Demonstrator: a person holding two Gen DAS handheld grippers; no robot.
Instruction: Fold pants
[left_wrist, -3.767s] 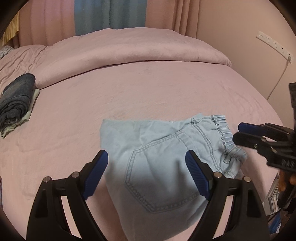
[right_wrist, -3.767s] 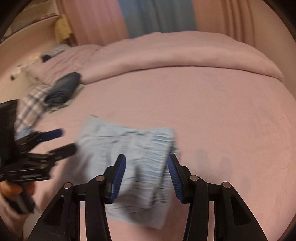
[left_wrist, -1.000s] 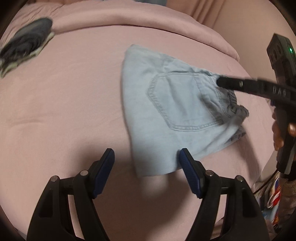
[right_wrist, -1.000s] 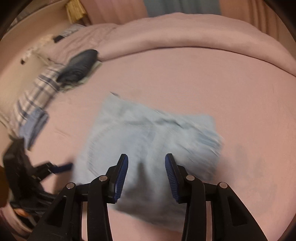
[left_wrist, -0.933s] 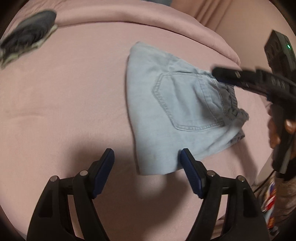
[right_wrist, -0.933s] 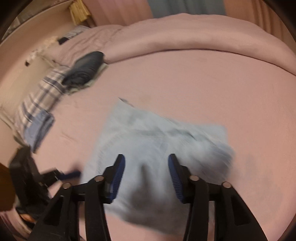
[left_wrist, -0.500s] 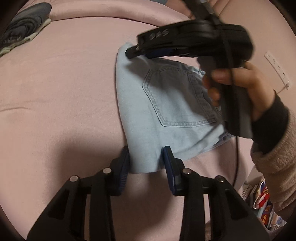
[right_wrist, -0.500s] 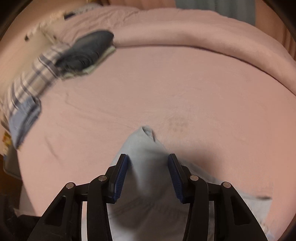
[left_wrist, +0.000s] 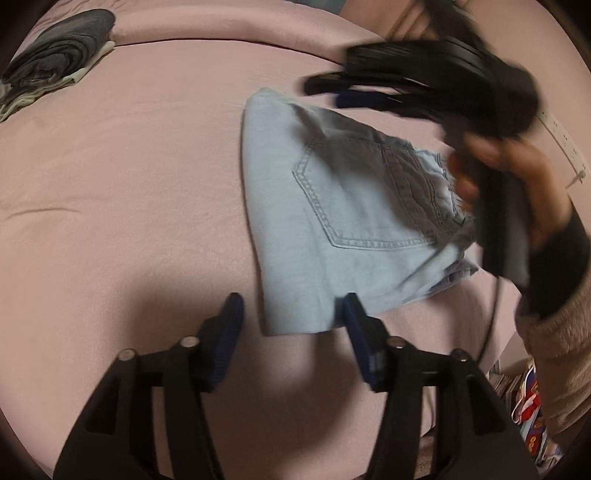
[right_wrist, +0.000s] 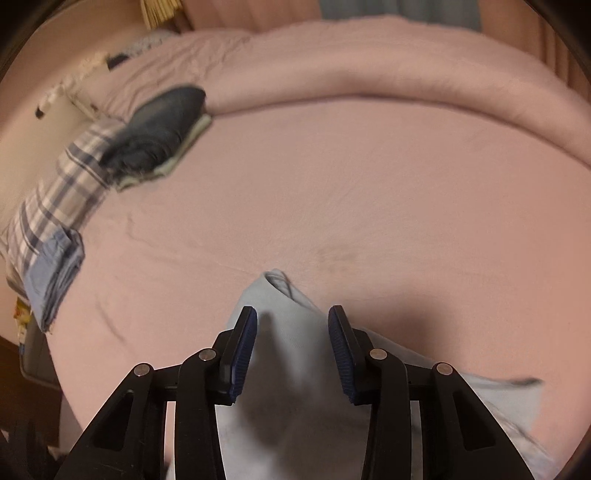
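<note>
Pants (left_wrist: 343, 221) lie folded on the pink bed (left_wrist: 129, 177), soft, limp denim. Your left gripper (left_wrist: 291, 325) is spread at the near corner, your right gripper (right_wrist: 291, 332) spread above the far corner; pinch all layers there.

dark folded clothes (left_wrist: 55, 48) on pink bed (left_wrist: 129, 184)

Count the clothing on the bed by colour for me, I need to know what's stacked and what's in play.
Light blue: 1, the folded pants between both grippers.
Dark denim: 1, folded garment on top of the far pile.
Pale green-white: 1, folded piece under that dark one.
Plaid: 1, cloth at the bed's edge.
Mid blue: 1, folded piece beside the plaid.
Total: 5
</note>
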